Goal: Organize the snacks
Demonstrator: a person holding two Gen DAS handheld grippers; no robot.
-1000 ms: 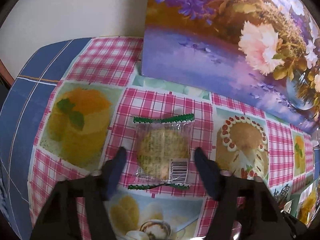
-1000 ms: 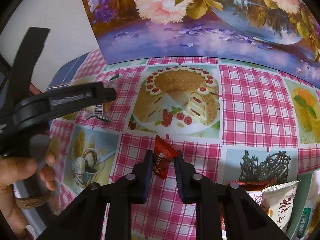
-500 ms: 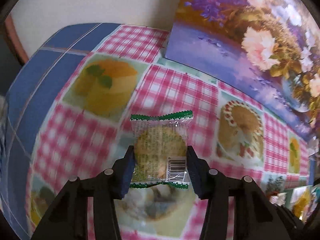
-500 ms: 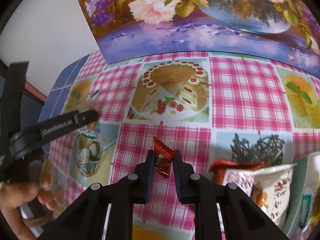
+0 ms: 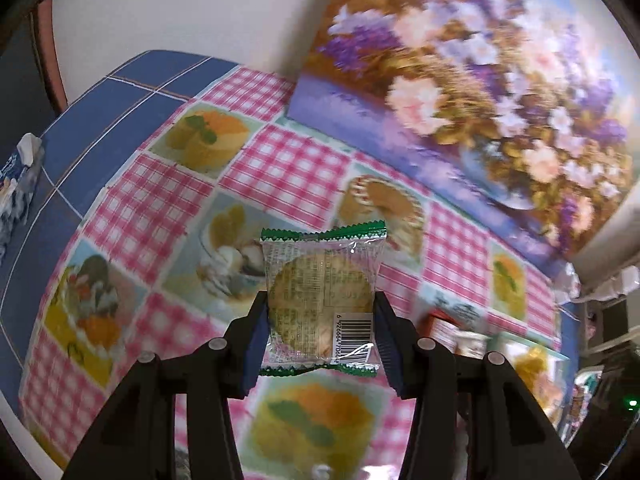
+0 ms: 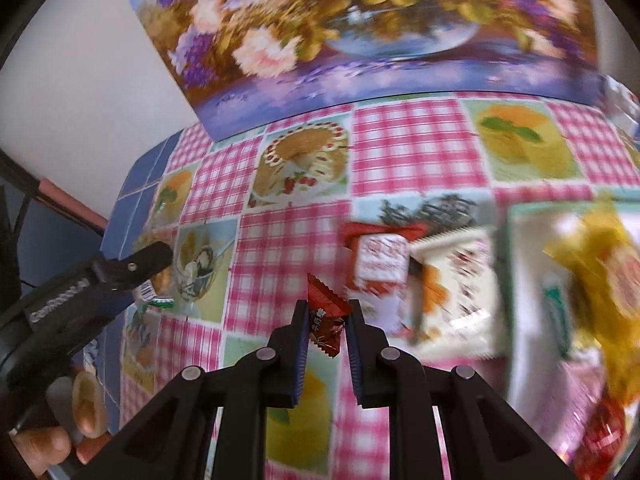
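My left gripper (image 5: 320, 320) is shut on a clear cracker packet with green edges (image 5: 320, 300) and holds it up above the tablecloth. My right gripper (image 6: 326, 324) is shut on a small dark red candy (image 6: 324, 316) and holds it above the cloth. In the right wrist view the left gripper (image 6: 132, 276) shows at the left with the packet's green edge (image 6: 158, 304) peeking out beneath it. A white and red snack packet (image 6: 380, 264) and a white packet with orange print (image 6: 456, 280) lie on the cloth right of the candy.
A pale green tray (image 6: 516, 280) at the right holds yellow wrapped snacks (image 6: 600, 260) and a red one (image 6: 604, 436). A flower painting (image 5: 460, 80) leans on the wall at the back. The pink checked tablecloth (image 5: 280, 168) covers a blue table; a blue and white packet (image 5: 16, 184) lies at its far left.
My left gripper closed on the cracker packet and lifted it off the cloth. My right gripper, still holding the candy, rose and swung right, bringing the tray into view.
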